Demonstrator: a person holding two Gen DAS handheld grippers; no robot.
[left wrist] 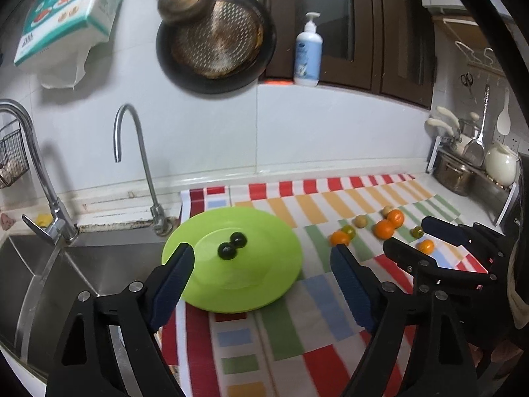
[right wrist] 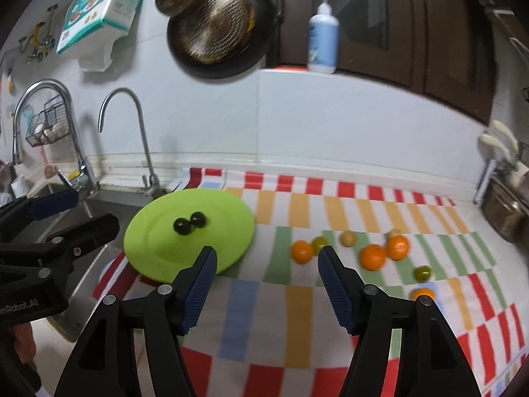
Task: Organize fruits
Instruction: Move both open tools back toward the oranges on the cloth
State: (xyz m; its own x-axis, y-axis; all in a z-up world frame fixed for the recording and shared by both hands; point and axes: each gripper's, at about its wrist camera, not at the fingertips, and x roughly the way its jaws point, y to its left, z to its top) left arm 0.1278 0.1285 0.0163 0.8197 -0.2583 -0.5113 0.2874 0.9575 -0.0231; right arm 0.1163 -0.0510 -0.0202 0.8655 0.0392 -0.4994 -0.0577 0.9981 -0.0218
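A green plate (left wrist: 264, 284) (right wrist: 228, 231) lies on the striped cloth beside the sink and holds two dark round fruits (left wrist: 232, 245) (right wrist: 189, 222). Right of the plate, several oranges (left wrist: 385, 228) (right wrist: 373, 256), small green fruits (right wrist: 422, 273) and pale round fruits (left wrist: 360, 221) (right wrist: 348, 238) lie loose on the cloth. My left gripper (left wrist: 264, 258) is open and empty above the plate's near side. My right gripper (right wrist: 266, 258) is open and empty over the cloth, between the plate and the nearest orange (right wrist: 301, 251); it also shows in the left wrist view (left wrist: 410, 238).
A steel sink (left wrist: 49, 274) with two taps (left wrist: 132, 165) lies left of the plate. A pan (left wrist: 215, 39) and tissue pack (left wrist: 66, 16) hang on the wall. A soap bottle (left wrist: 308, 53) stands on the ledge. A utensil rack with pots (left wrist: 469, 165) is at the right.
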